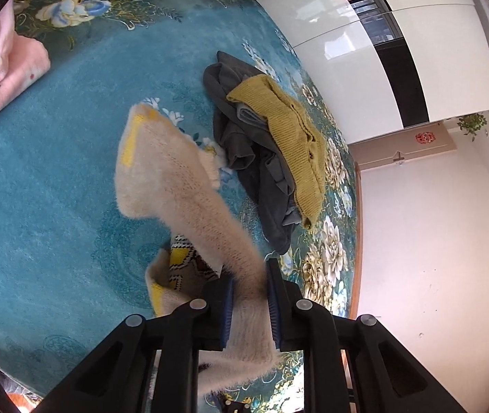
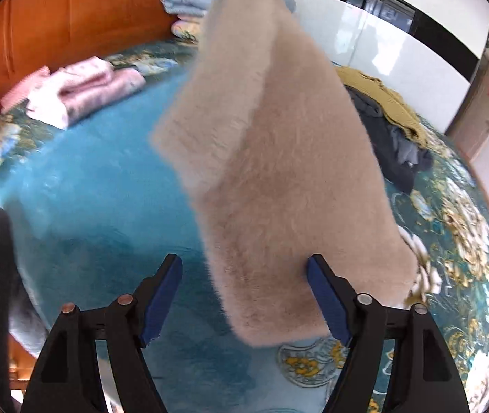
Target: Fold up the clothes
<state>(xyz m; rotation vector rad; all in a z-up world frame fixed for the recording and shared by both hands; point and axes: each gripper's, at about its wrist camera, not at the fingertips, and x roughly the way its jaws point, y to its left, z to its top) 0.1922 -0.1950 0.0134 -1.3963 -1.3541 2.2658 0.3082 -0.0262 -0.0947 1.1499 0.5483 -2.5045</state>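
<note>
A fluffy beige sweater (image 1: 175, 172) with yellow patches hangs above the teal bed cover (image 1: 55, 179). My left gripper (image 1: 249, 282) is shut on a bunched part of it, and the rest droops toward the bed. In the right wrist view the same beige sweater (image 2: 279, 172) hangs down in front of my right gripper (image 2: 244, 292), whose blue-padded jaws stand wide apart with the lower hem between them. The jaws do not press the fabric. The top of the sweater runs out of that view.
A heap of dark grey clothes (image 1: 244, 151) topped by a mustard knit (image 1: 289, 137) lies near the bed's right edge. Folded pink bedding (image 2: 79, 86) and blue bedding (image 2: 189, 0) sit by the orange headboard (image 2: 55, 27). White glossy wardrobes (image 1: 399, 51) stand beyond.
</note>
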